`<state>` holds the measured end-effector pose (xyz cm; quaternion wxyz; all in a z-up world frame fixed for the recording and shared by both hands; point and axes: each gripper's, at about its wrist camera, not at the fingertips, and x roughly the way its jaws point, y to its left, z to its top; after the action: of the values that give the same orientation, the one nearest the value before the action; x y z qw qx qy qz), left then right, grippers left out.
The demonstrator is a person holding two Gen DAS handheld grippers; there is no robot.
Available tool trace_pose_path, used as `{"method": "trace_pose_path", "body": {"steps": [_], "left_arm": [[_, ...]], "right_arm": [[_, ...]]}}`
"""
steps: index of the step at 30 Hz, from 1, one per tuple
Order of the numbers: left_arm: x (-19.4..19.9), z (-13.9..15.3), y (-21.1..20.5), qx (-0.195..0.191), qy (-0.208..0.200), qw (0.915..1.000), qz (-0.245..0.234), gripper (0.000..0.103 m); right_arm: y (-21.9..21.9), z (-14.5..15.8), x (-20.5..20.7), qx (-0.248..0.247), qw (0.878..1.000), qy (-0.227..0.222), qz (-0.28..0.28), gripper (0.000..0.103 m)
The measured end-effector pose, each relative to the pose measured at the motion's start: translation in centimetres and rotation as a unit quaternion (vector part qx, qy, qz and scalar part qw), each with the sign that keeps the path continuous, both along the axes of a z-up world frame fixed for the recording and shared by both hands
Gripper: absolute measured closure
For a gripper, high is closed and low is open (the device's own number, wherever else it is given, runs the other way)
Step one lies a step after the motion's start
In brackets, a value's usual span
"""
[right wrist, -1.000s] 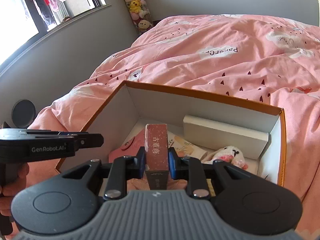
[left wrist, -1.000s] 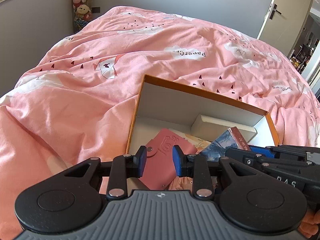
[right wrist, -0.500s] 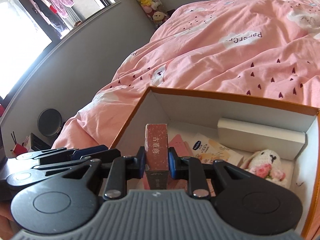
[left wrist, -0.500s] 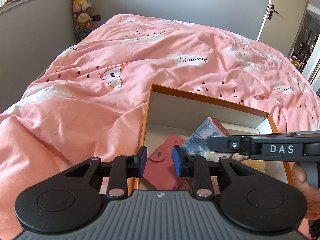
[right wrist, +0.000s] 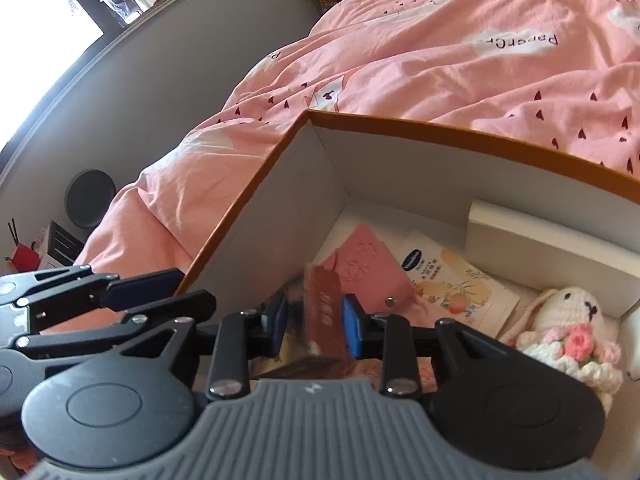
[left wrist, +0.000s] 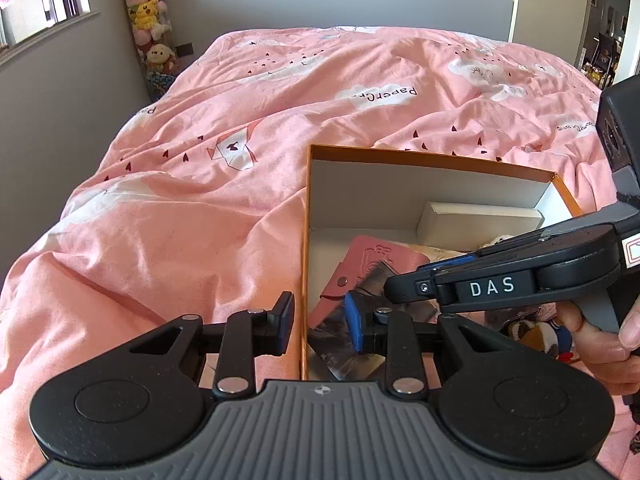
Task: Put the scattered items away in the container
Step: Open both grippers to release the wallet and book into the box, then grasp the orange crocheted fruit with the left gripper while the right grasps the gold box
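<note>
An orange-rimmed white box point(left wrist: 432, 160) point(right wrist: 460, 132) sits on the pink bed. Inside lie a pink card wallet point(left wrist: 374, 258) point(right wrist: 368, 264), a white slab box point(left wrist: 480, 222) point(right wrist: 552, 244), a sachet point(right wrist: 456, 284) and a crochet bunny point(right wrist: 568, 320). My right gripper point(right wrist: 314, 326) is down inside the box with its jaws parted; a reddish-brown book point(right wrist: 324, 312) stands tilted and loose between them. In the left wrist view the right gripper point(left wrist: 404, 288) crosses over the box. My left gripper point(left wrist: 320, 322) is open and empty, straddling the box's left wall.
The pink duvet point(left wrist: 240, 184) covers the bed all around the box. A stack of plush toys point(left wrist: 152, 32) stands by the far wall. A door point(left wrist: 552, 0) is at the far right. A small plush point(left wrist: 536, 332) lies low by my right hand.
My right gripper lowered into the box and opened, letting go of the book, which now tilts. My left gripper moved left and opened wider over the box wall.
</note>
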<state>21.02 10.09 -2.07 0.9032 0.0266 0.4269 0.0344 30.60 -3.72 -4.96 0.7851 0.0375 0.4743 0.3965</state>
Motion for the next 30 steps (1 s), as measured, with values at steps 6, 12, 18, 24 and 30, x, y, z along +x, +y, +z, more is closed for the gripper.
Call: {"method": "trace_pose_path", "body": {"steps": [6, 12, 18, 24, 30], "left_arm": [[0.2, 0.1, -0.4, 0.000, 0.002, 1.0000, -0.004, 0.071], [-0.9, -0.2, -0.5, 0.017, 0.007, 0.9998, -0.003, 0.071], [-3.8, 0.7, -1.4, 0.011, -0.020, 0.9997, 0.001, 0.070], [-7.5, 1.9, -1.7, 0.002, -0.033, 0.9994, 0.012, 0.064], [-10.9, 1.6, -2.2, 0.001, -0.027, 0.9995, 0.017, 0.051]], "right_arm": [[-1.0, 0.1, -0.2, -0.026, 1.000, 0.001, -0.004, 0.069], [-2.2, 0.9, -2.3, -0.049, 0.998, -0.041, 0.001, 0.069], [-4.6, 1.3, -6.0, -0.039, 0.995, -0.085, -0.018, 0.069], [-7.2, 3.1, -10.8, -0.010, 0.991, -0.128, -0.040, 0.064], [-8.5, 2.7, -14.2, -0.012, 0.990, -0.127, -0.059, 0.064]]}}
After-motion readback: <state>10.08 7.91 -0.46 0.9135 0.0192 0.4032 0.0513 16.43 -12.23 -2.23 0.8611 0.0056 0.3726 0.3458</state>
